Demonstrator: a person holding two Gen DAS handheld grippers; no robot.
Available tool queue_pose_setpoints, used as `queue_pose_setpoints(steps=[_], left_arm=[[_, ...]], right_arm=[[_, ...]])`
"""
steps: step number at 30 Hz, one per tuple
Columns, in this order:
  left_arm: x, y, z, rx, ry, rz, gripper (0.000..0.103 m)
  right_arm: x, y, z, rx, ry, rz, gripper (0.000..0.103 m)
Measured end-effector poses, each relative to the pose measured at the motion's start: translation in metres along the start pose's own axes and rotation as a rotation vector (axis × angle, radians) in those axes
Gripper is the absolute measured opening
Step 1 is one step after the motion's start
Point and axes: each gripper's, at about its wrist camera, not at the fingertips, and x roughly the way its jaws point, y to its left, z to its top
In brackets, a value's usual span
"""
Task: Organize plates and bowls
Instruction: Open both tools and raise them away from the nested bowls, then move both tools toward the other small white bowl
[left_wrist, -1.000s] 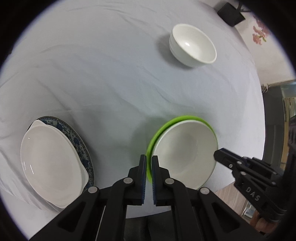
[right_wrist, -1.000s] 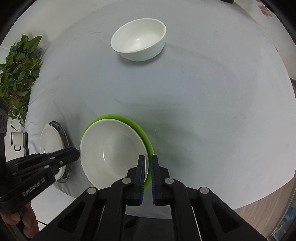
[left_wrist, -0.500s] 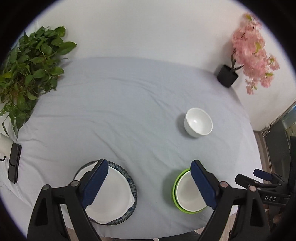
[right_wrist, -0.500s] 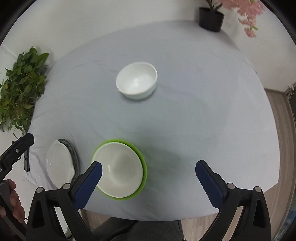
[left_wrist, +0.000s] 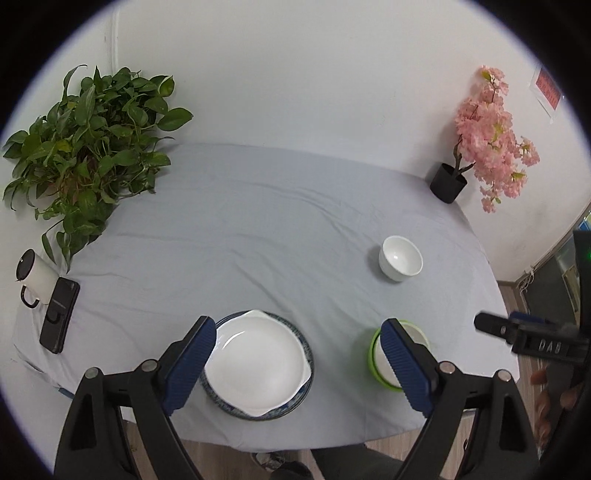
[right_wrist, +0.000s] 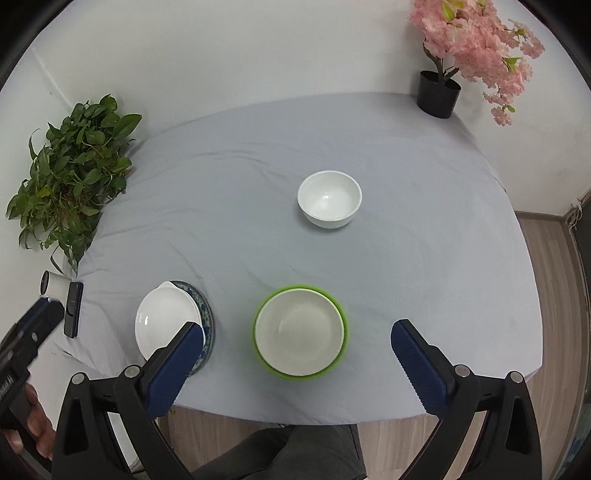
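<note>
both tools hang above the surface (right_wrist: 406, 206) with jaws wide apart, holding nothing: left tool (left_wrist: 297, 363), right tool (right_wrist: 297, 350). a white dish (right_wrist: 164, 321) sits on a blue-patterned plate (right_wrist: 207, 317) near the front edge; beside it, a white bowl (right_wrist: 299, 328) nests in a green bowl (right_wrist: 341, 310); a small white bowl (right_wrist: 329, 198) stands well apart.

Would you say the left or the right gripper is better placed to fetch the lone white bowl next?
Probably the right gripper: open and empty, with the white bowl almost straight ahead beyond the green-rimmed stack. The left gripper, also open, hovers over the white plate.
</note>
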Motion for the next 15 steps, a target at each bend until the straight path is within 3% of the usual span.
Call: queue_pose_setpoints(steps=[5, 15], left_arm=[[-0.003, 0.004, -0.005, 0.025, 0.012, -0.008, 0.09], [-0.001, 0.006, 0.014, 0.065, 0.015, -0.049, 0.09]], right_arm=[[-0.005, 0.045, 0.002, -0.048, -0.017, -0.019, 0.102], [-0.018, 0.093, 0.011, -0.091, -0.054, -0.023, 0.102]])
